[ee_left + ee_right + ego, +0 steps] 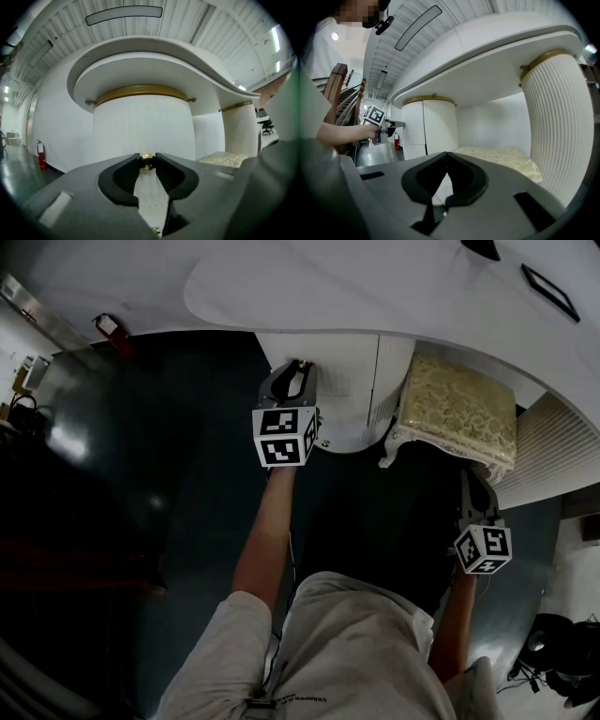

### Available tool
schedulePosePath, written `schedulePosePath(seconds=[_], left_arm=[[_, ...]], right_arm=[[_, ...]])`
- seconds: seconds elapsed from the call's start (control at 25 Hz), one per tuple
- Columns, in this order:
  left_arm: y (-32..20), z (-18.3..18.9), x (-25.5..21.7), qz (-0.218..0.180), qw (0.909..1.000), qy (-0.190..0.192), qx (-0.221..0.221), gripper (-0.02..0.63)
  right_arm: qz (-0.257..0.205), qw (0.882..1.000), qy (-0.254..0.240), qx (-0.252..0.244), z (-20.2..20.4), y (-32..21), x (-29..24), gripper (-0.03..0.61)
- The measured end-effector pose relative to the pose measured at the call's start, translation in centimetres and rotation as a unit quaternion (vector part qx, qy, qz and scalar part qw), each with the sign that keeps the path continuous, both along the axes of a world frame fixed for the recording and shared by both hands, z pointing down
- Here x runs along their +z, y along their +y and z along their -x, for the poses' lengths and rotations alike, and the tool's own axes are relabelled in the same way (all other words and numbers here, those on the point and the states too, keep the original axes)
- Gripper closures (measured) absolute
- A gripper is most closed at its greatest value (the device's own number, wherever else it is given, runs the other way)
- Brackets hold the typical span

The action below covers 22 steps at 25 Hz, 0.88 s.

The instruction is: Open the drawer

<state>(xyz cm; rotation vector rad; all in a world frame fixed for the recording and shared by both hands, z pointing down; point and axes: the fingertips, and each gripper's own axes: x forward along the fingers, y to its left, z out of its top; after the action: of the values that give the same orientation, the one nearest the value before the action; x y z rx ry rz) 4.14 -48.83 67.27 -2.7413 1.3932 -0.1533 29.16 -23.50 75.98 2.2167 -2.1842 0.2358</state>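
A round white cabinet (342,381) stands under a curved white counter, with a small gold knob (147,162) on its front. My left gripper (300,369) points level at the cabinet and is shut on that knob, which sits pinched between the two dark fingertips (133,161). A second gold knob (155,229) shows lower down on the same front. My right gripper (467,482) hangs off to the right beside a stool, away from the cabinet, its jaws shut with nothing between them (447,153). From the right gripper view, the left gripper (396,124) is seen reaching the cabinet (429,126).
A low stool with a cream and gold patterned cushion (459,409) stands right of the cabinet. A ribbed white column (553,126) rises at the far right. A red fire extinguisher (108,326) stands by the wall at the far left, on the dark glossy floor (141,474).
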Motion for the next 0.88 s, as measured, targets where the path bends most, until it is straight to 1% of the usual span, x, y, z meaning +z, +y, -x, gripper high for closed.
schedulePosePath(seconds=[0.08, 0.16, 0.28, 0.44, 0.52, 0.64, 0.72, 0.88], left_arm=[[0.0, -0.1, 0.1, 0.006, 1.0, 0.007, 0.001, 0.5], [0.1, 0.0, 0.3, 0.022, 0.9995, 0.014, 0.015, 0.503], [0.0, 0.0, 0.1, 0.031, 0.9991, 0.012, 0.026, 0.505], [0.4, 0.1, 0.1, 0.03, 0.9992, 0.022, 0.016, 0.506], [1.2, 0.4, 0.1, 0.028, 0.999, 0.028, 0.02, 0.506], [2.5, 1.4, 0.1, 0.028, 0.999, 0.024, 0.025, 0.508], [3.5, 2.1, 0.2, 0.029, 0.999, 0.023, 0.024, 0.506], [5.0, 3.5, 0.1, 0.026, 0.9989, 0.032, 0.021, 0.508]], right_arm=[[-0.002, 1.0, -0.004, -0.013, 0.9, -0.7, -0.1, 0.563], [-0.004, 0.999, 0.0, -0.034, 2.2, -1.2, -0.2, 0.563], [-0.006, 0.999, 0.006, -0.053, 3.3, -1.8, -0.4, 0.563], [-0.001, 0.998, 0.008, -0.056, 3.3, -1.5, -0.4, 0.563], [0.002, 0.999, 0.013, -0.052, 2.9, -1.1, -0.4, 0.563], [0.001, 0.999, 0.002, -0.048, 2.8, -0.9, 0.1, 0.563], [0.001, 0.999, -0.005, -0.047, 3.1, -0.6, 0.3, 0.563], [-0.004, 0.998, -0.004, -0.062, 4.8, -0.9, 0.2, 0.563]])
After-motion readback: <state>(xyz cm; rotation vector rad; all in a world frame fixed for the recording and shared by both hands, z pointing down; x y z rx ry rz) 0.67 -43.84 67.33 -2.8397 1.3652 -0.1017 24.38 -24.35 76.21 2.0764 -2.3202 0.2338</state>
